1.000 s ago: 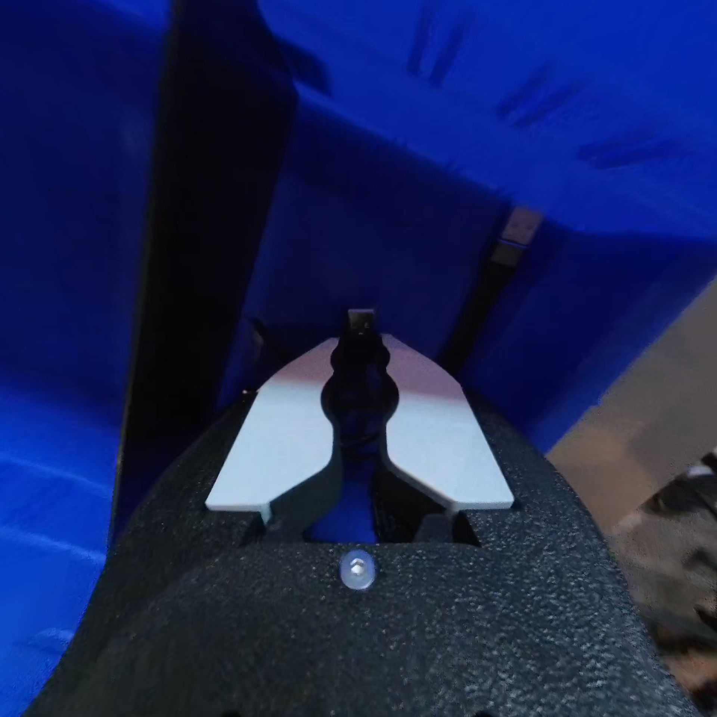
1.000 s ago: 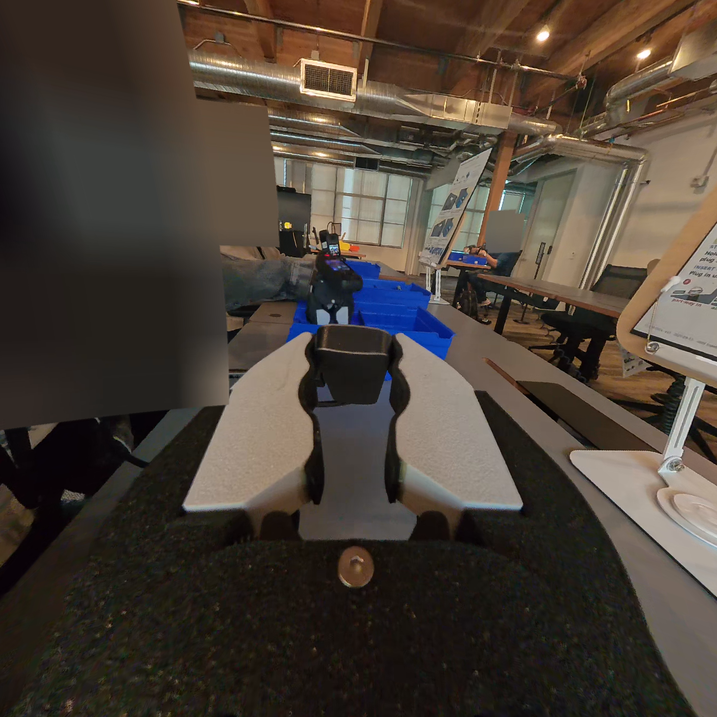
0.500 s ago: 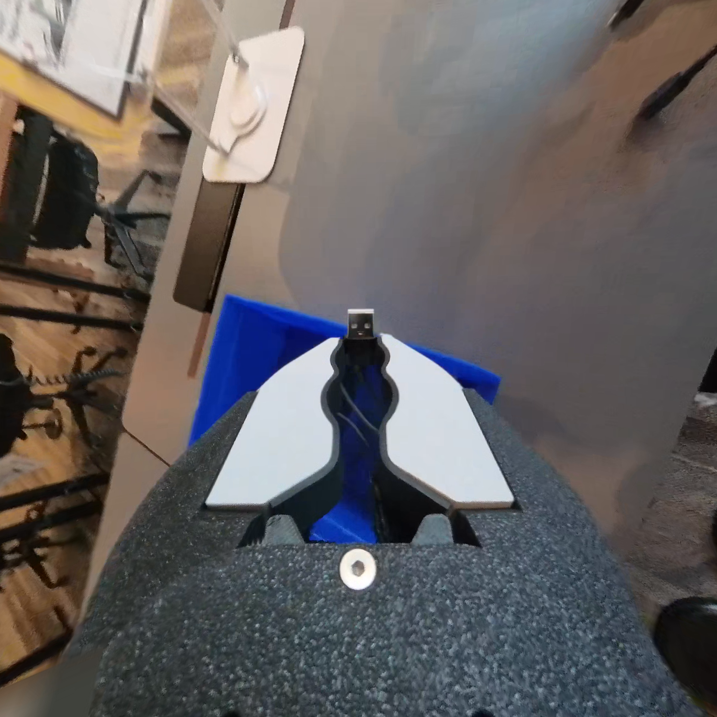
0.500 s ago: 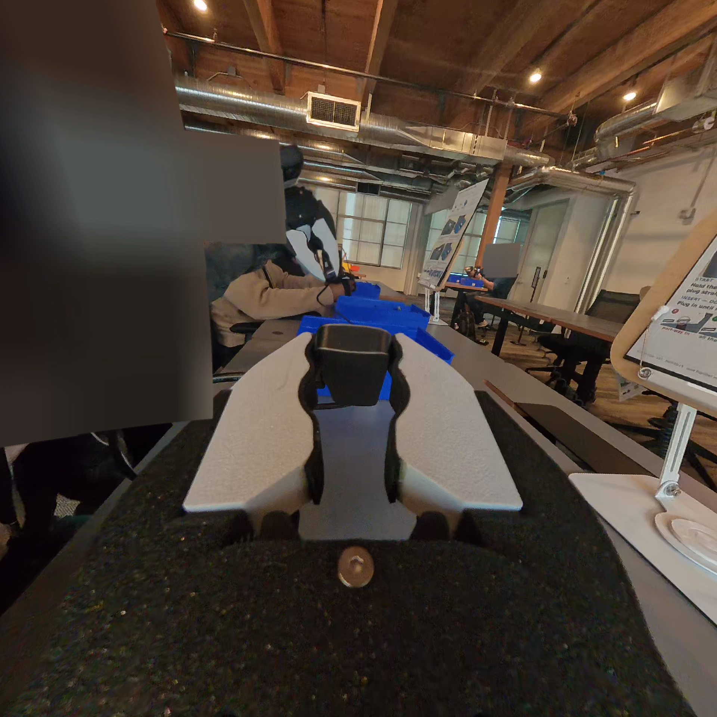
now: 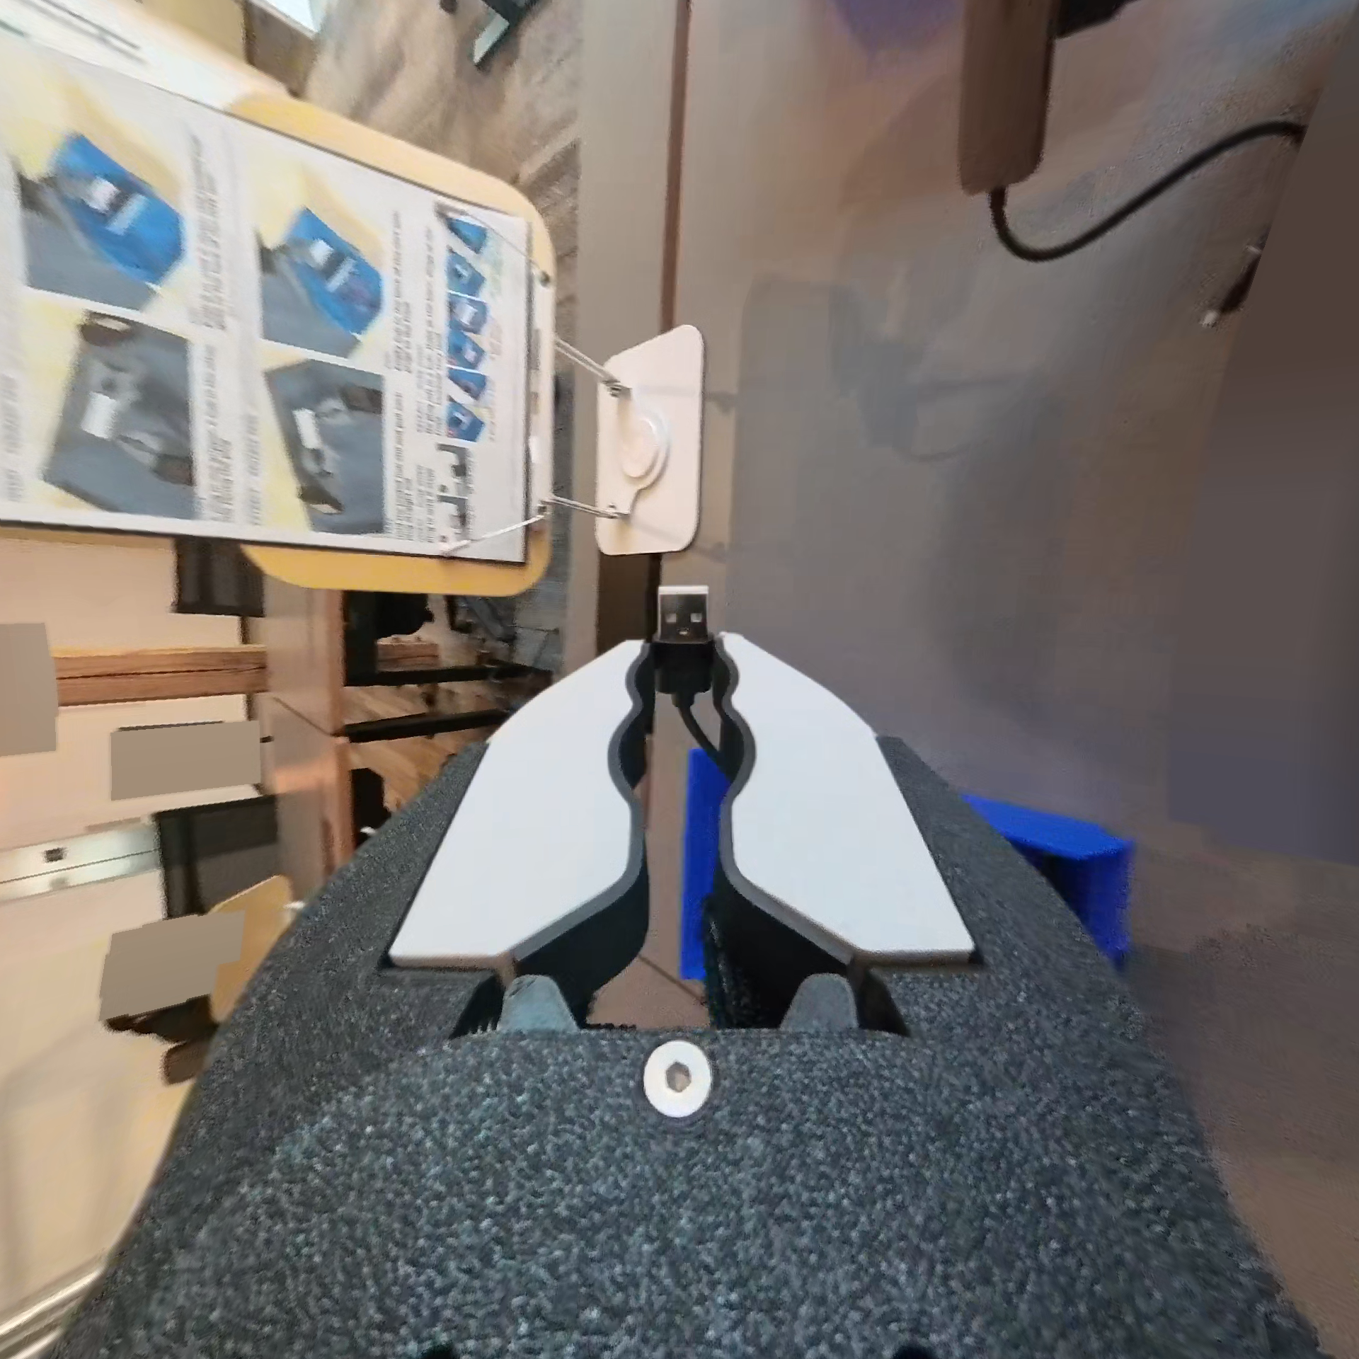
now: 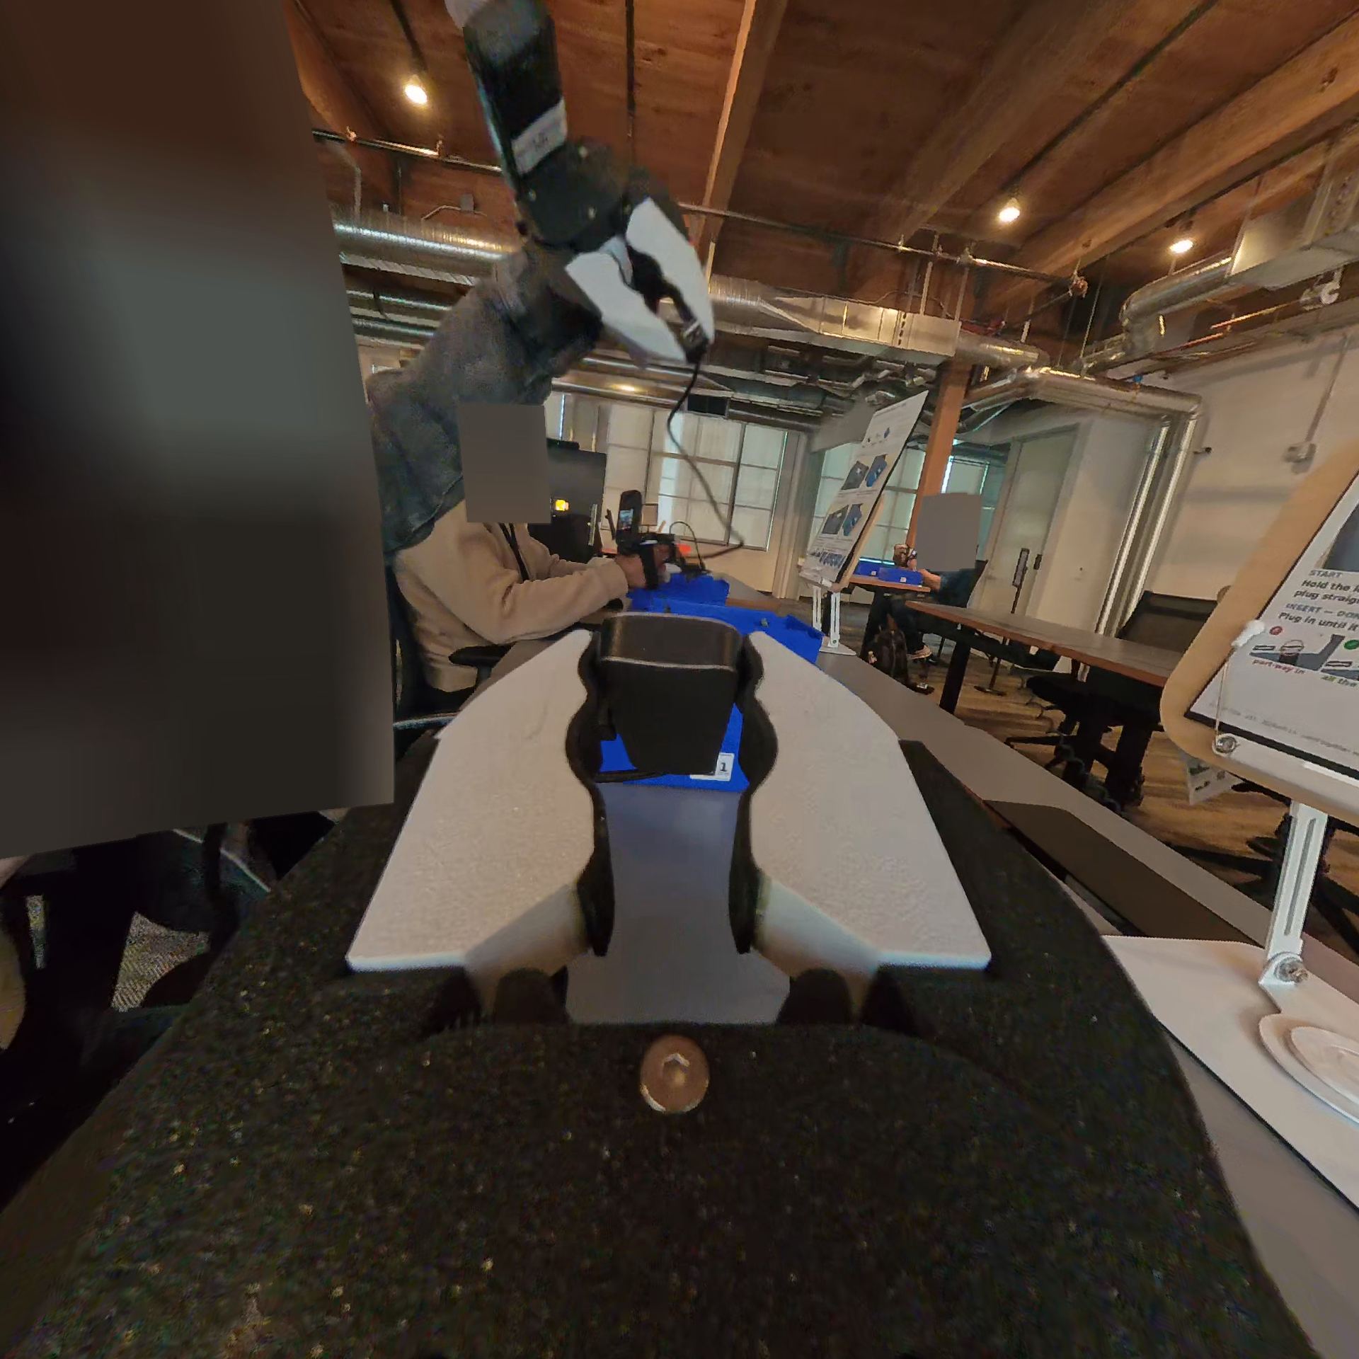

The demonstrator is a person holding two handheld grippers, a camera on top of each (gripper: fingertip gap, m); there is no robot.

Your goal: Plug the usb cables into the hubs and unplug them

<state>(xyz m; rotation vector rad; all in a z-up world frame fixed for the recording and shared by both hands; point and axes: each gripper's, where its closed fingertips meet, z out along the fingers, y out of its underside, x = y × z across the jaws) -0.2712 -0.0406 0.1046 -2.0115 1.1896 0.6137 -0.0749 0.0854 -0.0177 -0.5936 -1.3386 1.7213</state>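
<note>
Grippers hold a USB plug and a hub above a grey worktable

The left gripper [image 5: 684, 647] is clamped on the USB cable [image 5: 683, 638], its metal plug jutting past the tips; the right gripper [image 6: 668, 662] is clamped on a black hub [image 6: 665, 695]. Below lie the grey table [image 5: 993, 515] and a blue bin [image 5: 1059, 875], contents hidden; exposed beams and ducts run overhead.

Open-plan office workshop, exposed timber ceiling [image 6: 846, 110], ducts [image 6: 846, 323], long desks [image 6: 1066, 640], instruction boards [image 6: 860, 500]
</note>
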